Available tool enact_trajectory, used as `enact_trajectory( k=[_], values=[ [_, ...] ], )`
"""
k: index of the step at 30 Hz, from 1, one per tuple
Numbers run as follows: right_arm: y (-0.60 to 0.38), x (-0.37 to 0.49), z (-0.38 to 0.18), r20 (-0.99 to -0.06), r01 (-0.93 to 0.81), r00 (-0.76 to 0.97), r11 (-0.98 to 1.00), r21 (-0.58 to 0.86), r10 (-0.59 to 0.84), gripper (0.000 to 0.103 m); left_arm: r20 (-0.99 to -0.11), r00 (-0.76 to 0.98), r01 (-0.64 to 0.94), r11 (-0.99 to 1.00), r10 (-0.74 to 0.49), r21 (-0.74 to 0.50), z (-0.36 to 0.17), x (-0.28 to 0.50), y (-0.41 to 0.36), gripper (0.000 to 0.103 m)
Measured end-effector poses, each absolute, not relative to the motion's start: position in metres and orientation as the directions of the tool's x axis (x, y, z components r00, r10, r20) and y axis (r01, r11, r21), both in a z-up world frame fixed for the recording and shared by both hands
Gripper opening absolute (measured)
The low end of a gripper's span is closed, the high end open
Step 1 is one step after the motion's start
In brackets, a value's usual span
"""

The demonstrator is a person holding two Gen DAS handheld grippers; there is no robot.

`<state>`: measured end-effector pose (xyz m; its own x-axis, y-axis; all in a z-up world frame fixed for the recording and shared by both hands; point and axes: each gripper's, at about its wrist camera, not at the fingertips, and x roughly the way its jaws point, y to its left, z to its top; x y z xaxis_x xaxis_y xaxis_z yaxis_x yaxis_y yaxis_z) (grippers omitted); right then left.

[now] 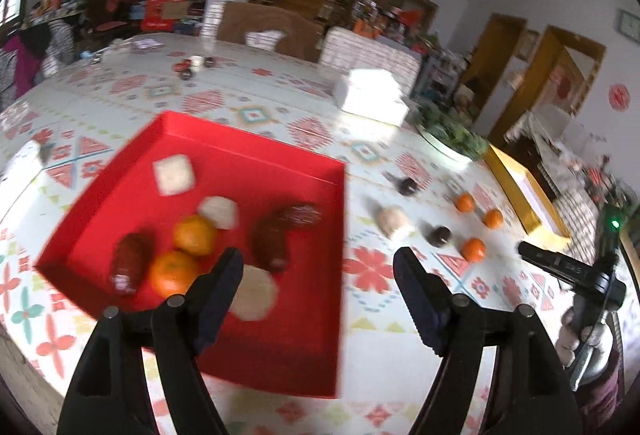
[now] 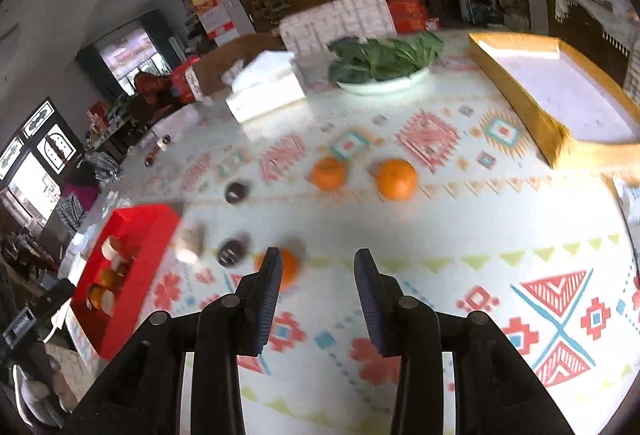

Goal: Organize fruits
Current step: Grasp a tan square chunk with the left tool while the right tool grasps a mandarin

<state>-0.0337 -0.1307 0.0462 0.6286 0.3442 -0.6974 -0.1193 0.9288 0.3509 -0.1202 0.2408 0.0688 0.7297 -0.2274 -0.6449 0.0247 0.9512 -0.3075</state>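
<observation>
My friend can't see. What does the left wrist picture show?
The open, empty left gripper hovers over a red tray holding two oranges and other blurry foods. Three more oranges sit on the patterned tablecloth beside it.

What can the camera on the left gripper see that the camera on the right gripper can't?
Only the left wrist view looks down into the red tray, showing two oranges, dark reddish fruits and pale pieces lying inside it. Only the right wrist view shows the inside of the gold tray, which holds no fruit, and the whole plate of greens. Both see the patterned tablecloth, three loose oranges on it, and two small dark round things. Each view shows its own gripper with nothing between the fingers: left gripper, right gripper.
</observation>
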Motion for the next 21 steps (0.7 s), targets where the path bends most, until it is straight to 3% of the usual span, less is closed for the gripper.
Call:
enact_trajectory(
  k=[17, 21],
  values=[
    [-0.066, -0.005, 0.011, -0.749, -0.301, 0.531, 0.915, 0.269, 0.395, 0.043, -0.703, 0.668, 0.103, 0.966, -0.243, -0.235, 0.062, -0.099, 0.183, 0.078],
    [-0.063, -0.006, 0.010, -0.739, -0.312, 0.545, 0.913, 0.262, 0.397, 0.036, -0.712, 0.651, 0.128, 0.963, -0.263, -0.239, 0.060, -0.078, 0.164, 0.078]
  ],
)
